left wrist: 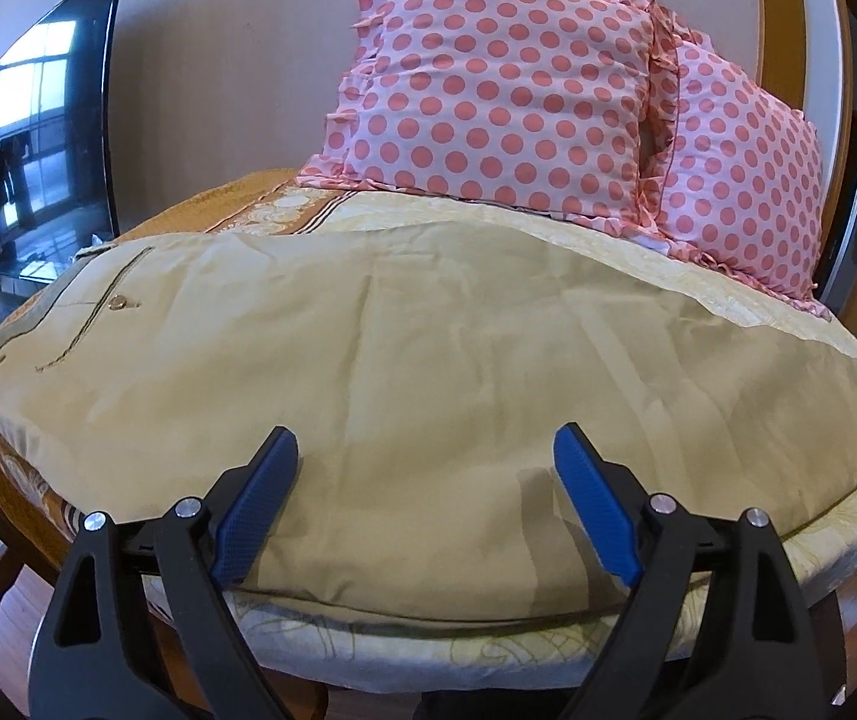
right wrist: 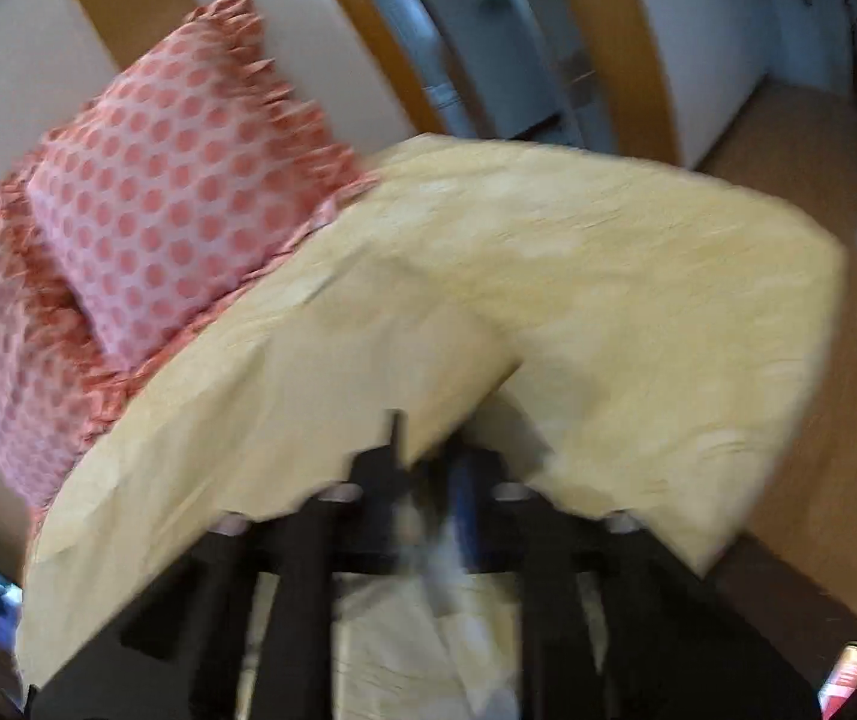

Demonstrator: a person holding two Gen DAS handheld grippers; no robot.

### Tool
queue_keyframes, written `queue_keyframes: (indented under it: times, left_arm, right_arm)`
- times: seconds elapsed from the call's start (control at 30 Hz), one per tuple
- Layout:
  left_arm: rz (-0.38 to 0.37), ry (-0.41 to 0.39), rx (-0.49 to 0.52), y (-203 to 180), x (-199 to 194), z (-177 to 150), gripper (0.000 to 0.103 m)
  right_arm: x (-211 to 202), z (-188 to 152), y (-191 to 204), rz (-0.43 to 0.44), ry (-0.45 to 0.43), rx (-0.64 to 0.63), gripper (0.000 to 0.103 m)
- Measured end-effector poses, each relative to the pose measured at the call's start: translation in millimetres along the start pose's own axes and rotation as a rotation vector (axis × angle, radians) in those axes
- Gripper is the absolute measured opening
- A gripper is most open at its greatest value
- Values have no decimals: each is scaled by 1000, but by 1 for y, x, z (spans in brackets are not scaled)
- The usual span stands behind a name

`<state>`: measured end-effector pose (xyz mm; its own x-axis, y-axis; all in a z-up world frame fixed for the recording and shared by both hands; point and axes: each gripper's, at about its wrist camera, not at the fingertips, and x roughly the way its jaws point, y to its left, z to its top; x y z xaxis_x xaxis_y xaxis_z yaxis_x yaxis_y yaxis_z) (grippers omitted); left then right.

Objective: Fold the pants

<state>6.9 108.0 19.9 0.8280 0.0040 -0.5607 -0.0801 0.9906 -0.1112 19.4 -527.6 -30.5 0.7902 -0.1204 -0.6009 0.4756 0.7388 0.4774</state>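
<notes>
Khaki pants (left wrist: 416, 348) lie spread flat across the bed, waistband and buttoned back pocket (left wrist: 119, 302) at the left. My left gripper (left wrist: 425, 450) is open, its blue-padded fingers (left wrist: 260, 498) just above the near edge of the pants, holding nothing. In the blurred right wrist view, my right gripper (right wrist: 428, 462) is shut on a fold of the pants (right wrist: 284, 408), and the lifted cloth drapes over the fingers and hides the tips.
Two pink polka-dot pillows (left wrist: 506, 84) stand at the head of the bed, also in the right wrist view (right wrist: 176, 180). A yellow patterned bedspread (right wrist: 638, 312) covers the bed. A TV (left wrist: 38, 150) stands far left. Wooden floor (right wrist: 836, 138) lies to the right.
</notes>
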Motion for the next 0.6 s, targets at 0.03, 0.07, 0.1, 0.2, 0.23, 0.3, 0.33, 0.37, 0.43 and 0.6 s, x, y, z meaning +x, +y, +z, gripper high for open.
queue_keyframes:
  times: [0.03,0.07,0.1,0.2,0.23,0.3,0.33,0.37,0.43,0.6]
  left_arm:
    - [-2,0,0,0,1,0,89]
    - [-2,0,-1,1,2,-1,89]
    - [-1,0,-1,0,2,-1,89]
    - [-6,-5,-12,3,4,-1,89]
    - [-8,-9,-22,3,4,-1,89]
    - [-19,-18,-50,5,0,0,88]
    - [-31,-30,-78,8,-5,1,88]
    - [-32,-43,-97,12,-9,3,88]
    - [-6,-70,-119,19,-20,6,88]
    - [95,-110,-180,53,-42,12,88]
  right_arm:
    - [2,0,6,-8,-15,-22,7]
    - [0,1,16,8,-36,-44,7]
    - [-7,1,33,63,-69,-80,7]
    - [-31,-8,110,270,-116,-235,7]
    - [-37,-17,141,356,-106,-292,7]
    - [-44,-42,202,506,-61,-398,7]
    - [-45,-56,225,568,-33,-433,7]
    - [-44,-74,251,644,16,-466,7]
    - [-38,-107,287,755,105,-508,7]
    - [-15,-215,354,849,384,-713,7]
